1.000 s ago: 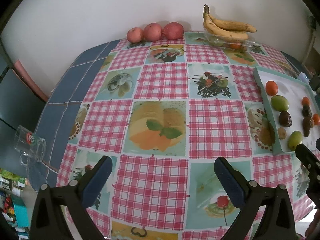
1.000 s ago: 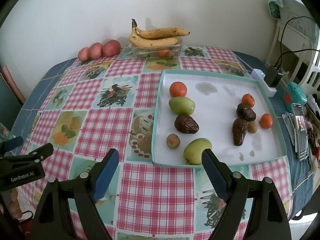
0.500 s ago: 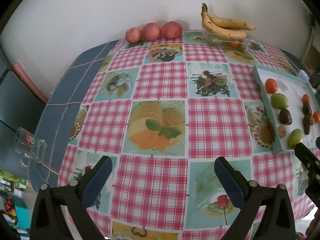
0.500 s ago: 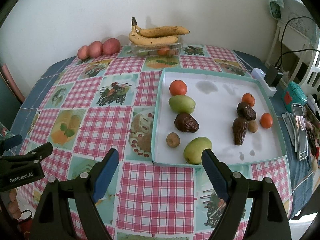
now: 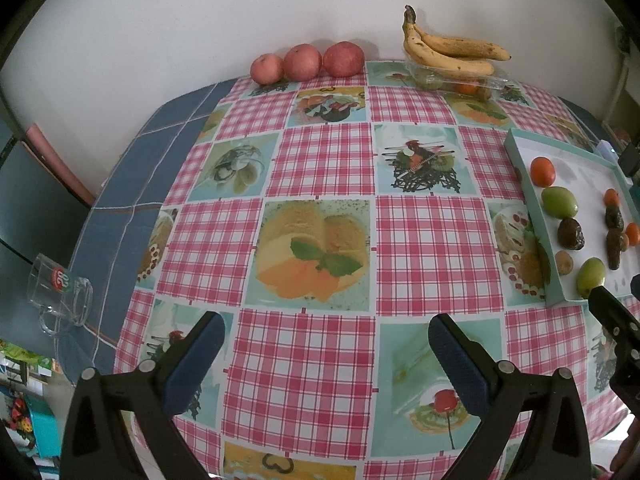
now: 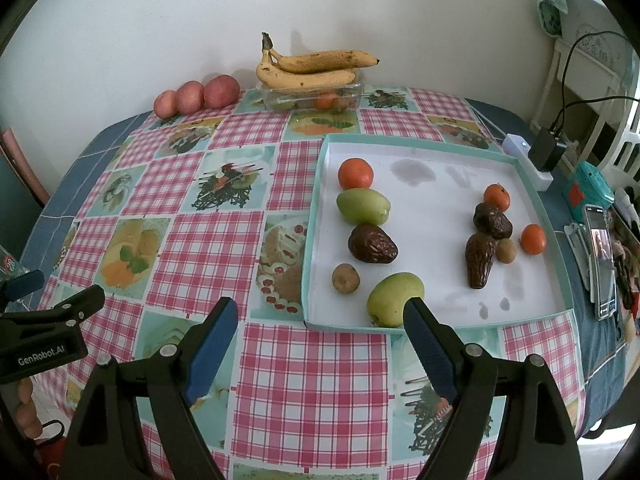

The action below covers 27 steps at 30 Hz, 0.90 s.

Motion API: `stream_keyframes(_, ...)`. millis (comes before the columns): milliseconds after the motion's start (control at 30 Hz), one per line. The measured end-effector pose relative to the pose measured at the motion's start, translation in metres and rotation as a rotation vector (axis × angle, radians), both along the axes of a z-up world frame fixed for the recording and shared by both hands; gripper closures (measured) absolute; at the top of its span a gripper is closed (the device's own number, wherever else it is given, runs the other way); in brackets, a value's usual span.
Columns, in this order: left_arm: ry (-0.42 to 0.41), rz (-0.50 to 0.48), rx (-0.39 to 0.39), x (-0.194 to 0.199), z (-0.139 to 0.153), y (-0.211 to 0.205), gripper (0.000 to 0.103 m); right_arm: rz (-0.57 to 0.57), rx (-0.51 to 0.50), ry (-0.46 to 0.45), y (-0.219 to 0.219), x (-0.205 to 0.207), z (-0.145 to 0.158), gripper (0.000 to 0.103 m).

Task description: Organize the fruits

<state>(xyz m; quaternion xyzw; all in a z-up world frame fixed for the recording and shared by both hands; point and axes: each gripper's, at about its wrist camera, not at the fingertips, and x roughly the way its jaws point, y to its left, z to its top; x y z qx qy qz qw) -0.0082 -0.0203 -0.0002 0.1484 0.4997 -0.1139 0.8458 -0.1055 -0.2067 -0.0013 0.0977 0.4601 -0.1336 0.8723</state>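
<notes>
Both claws hang over the near edge of the desk (image 6: pixel 312 380) with jaws spread wide and nothing between them — the left claw (image 5: pixel 320 352) above the checked cloth, the right claw (image 6: pixel 316 332) just in front of the tray (image 6: pixel 436 152).

The tray, white inside with a teal rim, lies on the right half of the desk. Along its left side sit an orange fruit (image 6: pixel 355 174), a green fruit (image 6: pixel 363 206), a dark wrinkled fruit (image 6: pixel 372 245), a small brown fruit (image 6: pixel 345 278) and a second green fruit (image 6: pixel 394 298) by the front rim. To the right sits a looser cluster — two small orange fruits, two dark ones and a small brown one.

At the back, by the wall, three red apples (image 6: pixel 198 96) stand in a row, and beside them bananas (image 6: pixel 312 68) rest on a clear container (image 6: pixel 312 100).
</notes>
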Motion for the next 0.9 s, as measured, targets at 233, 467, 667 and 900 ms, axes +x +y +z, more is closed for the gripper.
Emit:
stream_keyframes(233, 0.004, 0.004, -0.003, 0.0, -0.0005, 0.0001, 0.0, 0.0, 0.0, 0.001, -0.0002, 0.0003, 0.0003, 0.018)
stream_keyframes(467, 0.004, 0.004, -0.002, 0.0003, -0.0001, 0.0005, 0.0, -0.006, 0.002, 0.005, -0.0001, 0.0001, -0.0021, 0.018)
stream_keyframes(667, 0.012, 0.002, -0.005, -0.0004, 0.0001, -0.0011, 0.0, -0.007, 0.002, 0.006, -0.0005, 0.0002, -0.0024, 0.018)
stream_keyframes(900, 0.013, 0.008, -0.012, 0.0, 0.0, 0.0002, 0.0, -0.009, 0.003, 0.007, -0.0008, -0.0008, -0.0037, 0.018)
